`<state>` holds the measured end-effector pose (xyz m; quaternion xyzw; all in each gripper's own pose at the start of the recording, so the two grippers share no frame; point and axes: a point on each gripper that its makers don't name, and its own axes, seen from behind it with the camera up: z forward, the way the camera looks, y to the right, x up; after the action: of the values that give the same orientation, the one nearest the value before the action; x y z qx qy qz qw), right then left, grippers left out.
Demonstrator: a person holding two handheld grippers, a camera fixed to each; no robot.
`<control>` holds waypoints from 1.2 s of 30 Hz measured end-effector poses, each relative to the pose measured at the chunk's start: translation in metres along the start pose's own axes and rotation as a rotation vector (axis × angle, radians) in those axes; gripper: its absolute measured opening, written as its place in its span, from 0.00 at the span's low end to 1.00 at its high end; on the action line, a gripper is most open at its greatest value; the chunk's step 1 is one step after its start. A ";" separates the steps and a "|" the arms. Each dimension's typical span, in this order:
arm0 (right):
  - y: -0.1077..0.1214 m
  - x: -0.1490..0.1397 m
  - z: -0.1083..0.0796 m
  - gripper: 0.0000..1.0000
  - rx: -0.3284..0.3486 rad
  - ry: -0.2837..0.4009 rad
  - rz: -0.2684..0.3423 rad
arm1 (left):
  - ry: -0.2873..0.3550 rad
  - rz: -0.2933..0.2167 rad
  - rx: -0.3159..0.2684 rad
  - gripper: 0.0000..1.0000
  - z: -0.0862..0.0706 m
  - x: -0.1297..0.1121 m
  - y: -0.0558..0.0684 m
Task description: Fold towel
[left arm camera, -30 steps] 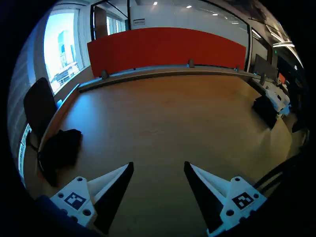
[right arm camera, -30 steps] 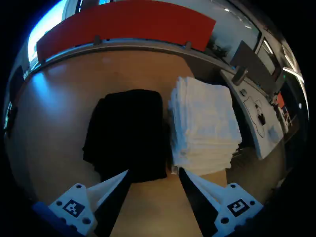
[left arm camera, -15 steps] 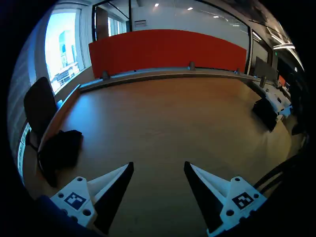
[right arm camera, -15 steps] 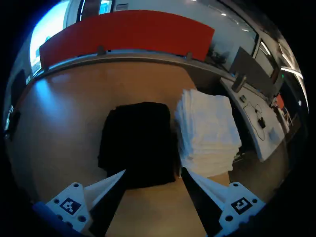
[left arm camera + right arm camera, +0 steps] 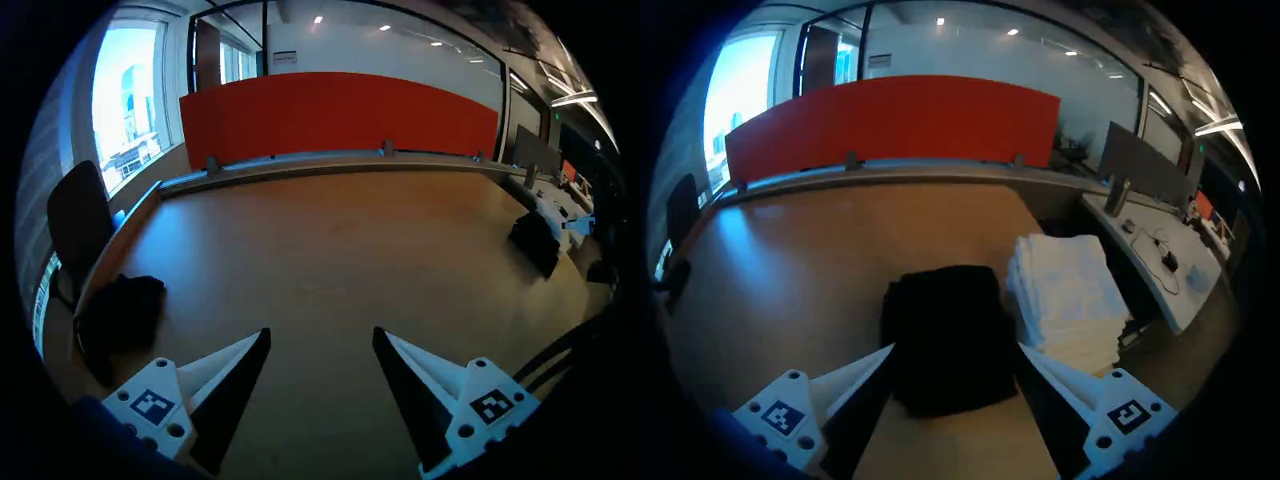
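Left gripper (image 5: 320,340) hangs spread wide over bare wooden worktop (image 5: 336,240), dark bundle (image 5: 120,316) near left, red partition (image 5: 340,112) far back.

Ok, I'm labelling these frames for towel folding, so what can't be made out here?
- Right gripper view: black towel pile, too dark to count layers; its near corners are hidden behind the fingers of the right gripper.
- Left gripper view: dark bundle at left, too dark to identify.
- Left gripper view: dark object at far right, small and distorted.
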<state>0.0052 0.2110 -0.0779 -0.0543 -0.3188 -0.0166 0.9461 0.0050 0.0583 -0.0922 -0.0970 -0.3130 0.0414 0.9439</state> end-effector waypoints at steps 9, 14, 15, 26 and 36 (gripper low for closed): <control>-0.009 0.052 -0.013 0.98 -0.016 0.201 0.023 | 0.043 0.024 0.019 0.94 0.005 0.014 -0.003; -0.016 0.087 -0.030 0.98 -0.013 0.330 0.030 | 0.072 0.017 0.025 0.94 0.007 0.023 -0.003; -0.017 0.093 -0.032 0.98 -0.011 0.352 0.031 | 0.077 0.015 0.025 0.94 0.007 0.025 -0.002; -0.020 0.114 -0.040 0.98 -0.020 0.441 0.048 | 0.170 -0.011 0.047 0.94 0.005 0.050 -0.008; -0.029 0.124 -0.045 0.98 -0.007 0.472 0.047 | 0.318 -0.041 0.105 0.94 -0.007 0.097 -0.025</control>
<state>0.1294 0.1777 -0.0358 -0.0596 -0.0874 -0.0079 0.9944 0.0873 0.0466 -0.0359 -0.0464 -0.1590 0.0224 0.9859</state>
